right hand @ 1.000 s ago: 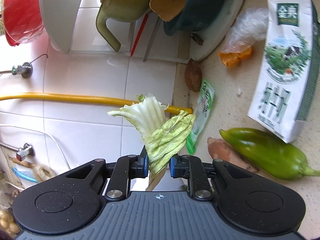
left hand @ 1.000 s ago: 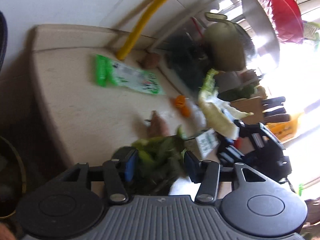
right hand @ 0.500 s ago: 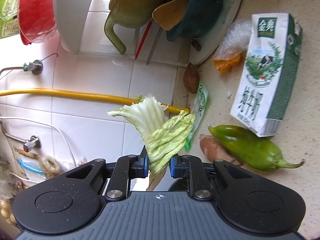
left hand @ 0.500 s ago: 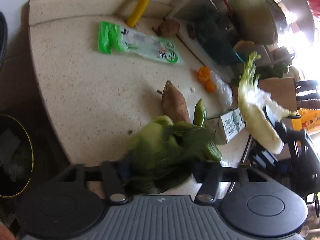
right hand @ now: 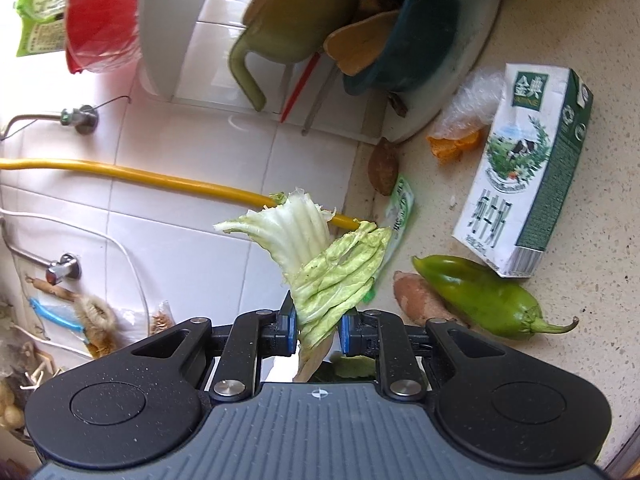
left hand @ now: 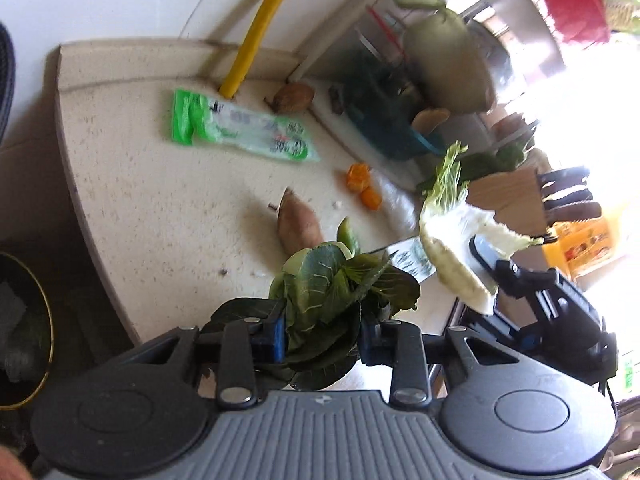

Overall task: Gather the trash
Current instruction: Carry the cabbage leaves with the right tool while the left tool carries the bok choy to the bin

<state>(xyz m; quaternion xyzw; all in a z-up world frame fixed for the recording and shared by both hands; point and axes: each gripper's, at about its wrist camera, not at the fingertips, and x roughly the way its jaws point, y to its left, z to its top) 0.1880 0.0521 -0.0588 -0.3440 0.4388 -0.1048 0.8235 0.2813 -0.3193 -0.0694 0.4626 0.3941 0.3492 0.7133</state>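
Jaws on both sides are loaded: the left gripper (left hand: 322,338) is clamped on a bunch of dark leafy greens (left hand: 340,292), and the right gripper (right hand: 318,330) is pinched narrow on a pale cabbage leaf (right hand: 320,264), both lifted clear of the counter (left hand: 140,200). You can also spot the right one off to the side in the left view, leaf sticking up out of it. So I'd say two scraps are picked up but not binned yet. There's a dark bin with a gold rim (left hand: 24,332) down past the counter edge in the left view, and that's my guess for where they go. Plenty left on the counter though: a green-and-white wrapper (left hand: 240,128) near the yellow hose (left hand: 256,32), orange peel bits (left hand: 364,188) next to some crumpled clear plastic (right hand: 468,100), and a milk carton (right hand: 524,172) that might be empty, can't tell. The sweet potato (left hand: 298,224) and green pepper (right hand: 480,296) look like food, not trash, so probably those stay put. Early-to-middle of the job, I reckon.
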